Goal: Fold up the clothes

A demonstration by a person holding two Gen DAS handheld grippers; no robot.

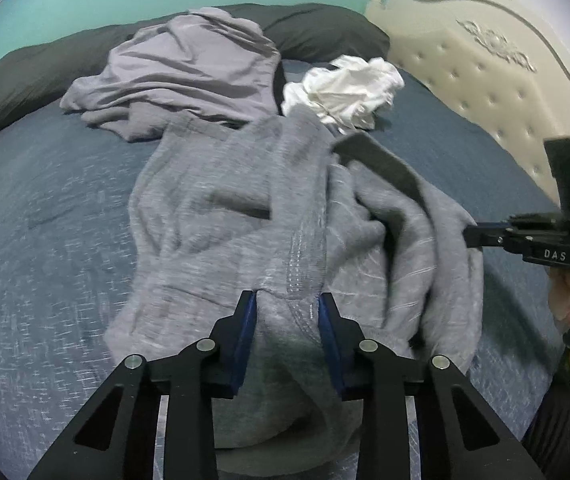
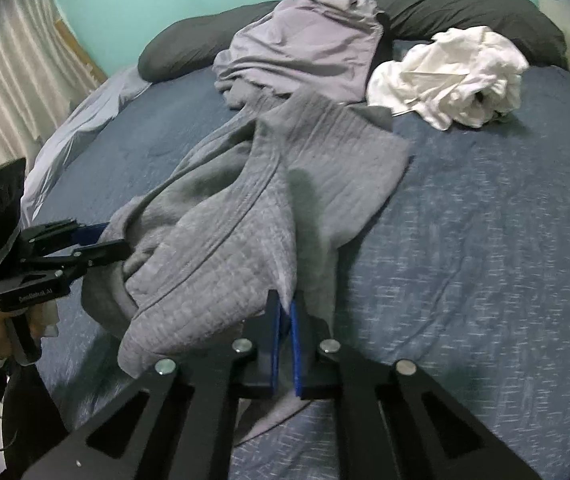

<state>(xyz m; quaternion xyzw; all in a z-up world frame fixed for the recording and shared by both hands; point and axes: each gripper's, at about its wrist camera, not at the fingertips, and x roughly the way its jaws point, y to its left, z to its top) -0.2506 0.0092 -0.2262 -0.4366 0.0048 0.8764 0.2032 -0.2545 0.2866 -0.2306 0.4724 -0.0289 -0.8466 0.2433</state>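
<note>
A grey knit garment (image 1: 245,208) (image 2: 245,208) lies crumpled across the blue bed cover (image 1: 45,220). In the left wrist view my left gripper (image 1: 288,300) is shut on a thick bunched fold at the garment's near edge, which fills the gap between the blue pads (image 1: 247,324). My right gripper (image 2: 285,304) has its blue pads nearly together, pinching a thin edge of the same garment. Each gripper also shows in the other's view: the right gripper (image 1: 471,234) at the garment's right side, the left gripper (image 2: 119,242) at its left side.
A lilac garment (image 1: 181,68) and a crumpled white garment (image 1: 345,88) lie further up the bed. Dark pillows (image 1: 325,28) line the far edge. A padded cream headboard (image 1: 485,80) stands at the right, and a curtain (image 2: 5,80) hangs at the left.
</note>
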